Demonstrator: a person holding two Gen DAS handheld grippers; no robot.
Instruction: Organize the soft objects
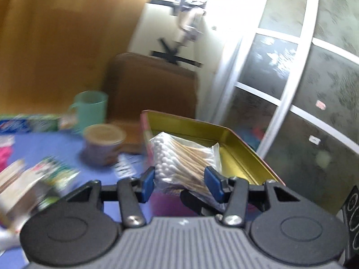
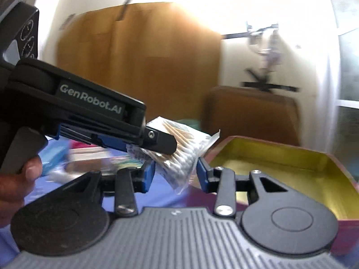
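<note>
A clear bag of cotton swabs [image 1: 181,157] with wooden sticks is held between the blue pads of my left gripper [image 1: 180,182], lifted over the near edge of an open tin box [image 1: 235,148] with a gold inside. In the right wrist view the left gripper [image 2: 157,143] comes in from the left, shut on the same bag [image 2: 184,154], which hangs beside the tin box [image 2: 280,163]. My right gripper [image 2: 176,174] is open, its blue pads on either side of the bag's lower end, not pressing it.
On the blue tabletop [image 1: 44,145] stand a teal mug [image 1: 90,109], a lidded round tub [image 1: 104,143] and several blurred packets [image 1: 33,186] at the left. A brown chair back [image 1: 152,85] stands behind the table. Glass panels [image 1: 303,89] are at the right.
</note>
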